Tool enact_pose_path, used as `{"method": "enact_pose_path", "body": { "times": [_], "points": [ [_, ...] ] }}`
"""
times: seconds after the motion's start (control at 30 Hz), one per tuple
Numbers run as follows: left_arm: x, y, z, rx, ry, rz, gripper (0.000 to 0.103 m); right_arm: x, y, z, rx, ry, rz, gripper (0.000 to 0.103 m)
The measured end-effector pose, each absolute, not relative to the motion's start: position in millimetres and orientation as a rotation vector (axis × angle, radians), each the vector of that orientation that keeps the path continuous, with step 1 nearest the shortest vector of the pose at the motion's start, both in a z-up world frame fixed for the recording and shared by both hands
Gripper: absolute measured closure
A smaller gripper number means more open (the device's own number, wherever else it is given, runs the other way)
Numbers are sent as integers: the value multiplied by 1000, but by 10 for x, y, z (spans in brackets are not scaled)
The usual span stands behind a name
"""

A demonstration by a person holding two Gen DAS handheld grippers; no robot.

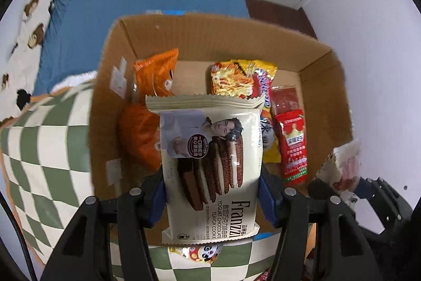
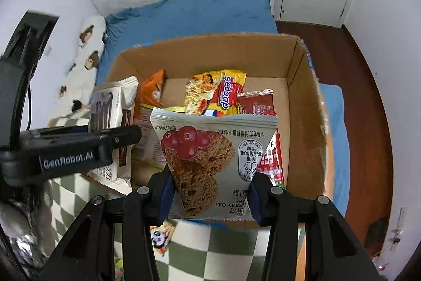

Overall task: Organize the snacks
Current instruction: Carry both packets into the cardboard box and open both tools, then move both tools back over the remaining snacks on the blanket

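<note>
The left gripper (image 1: 211,198) pinches a cream Franzzi cookie pack (image 1: 210,170) by its sides, and the right gripper (image 2: 210,198) clamps a cranberry oat cookie pack (image 2: 210,162); both packs hang over the near edge of an open cardboard box (image 2: 302,102). Inside the box lie orange snack bags (image 1: 142,128) at the left, a yellow Sedaap noodle packet (image 2: 218,91) in the middle and a red sachet (image 1: 292,146) at the right. The box rests on a green checkered cloth (image 1: 47,149), with a blue bed (image 2: 197,15) beyond.
</note>
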State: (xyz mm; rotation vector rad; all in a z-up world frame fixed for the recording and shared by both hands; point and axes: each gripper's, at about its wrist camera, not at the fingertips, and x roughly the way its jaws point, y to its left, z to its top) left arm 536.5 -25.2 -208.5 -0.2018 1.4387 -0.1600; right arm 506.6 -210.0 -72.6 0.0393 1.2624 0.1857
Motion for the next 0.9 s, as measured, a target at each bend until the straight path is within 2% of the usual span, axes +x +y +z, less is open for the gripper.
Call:
{"method": "enact_pose_path", "body": {
  "times": [0.2, 0.27, 0.3, 0.33, 0.37, 0.4, 0.67, 0.9],
  "points": [
    [5415, -341, -2436, -185, 1522, -181, 46, 5128, -2086, -1203, 30, 1331, 194, 53],
    [5403, -333, -2502, -201, 1531, -182, 46, 5144, -2093, -1348, 50, 1362, 210, 50],
    [5393, -326, -2533, -205, 1531, -180, 42, 5155, -2090, -1416, 49, 1384, 216, 45],
    [5385, -326, -2543, -203, 1529, -181, 33, 5169, -2083, -1484, 38, 1407, 211, 28],
    [5379, -320, -2559, -200, 1525, -181, 29, 5168, -2096, -1532, 35, 1418, 202, 14],
    [5379, -310, -2572, -199, 1519, -180, 26, 5166, -2103, -1572, 38, 1422, 199, 11],
    [5287, -199, -2410, -191, 1434, -117, 26, 5114, -2228, -1605, 51, 1419, 143, 11],
    [5042, -190, -2066, -131, 1283, -73, 26, 4974, -2302, -1452, 36, 1358, 88, 11]
  ]
}}
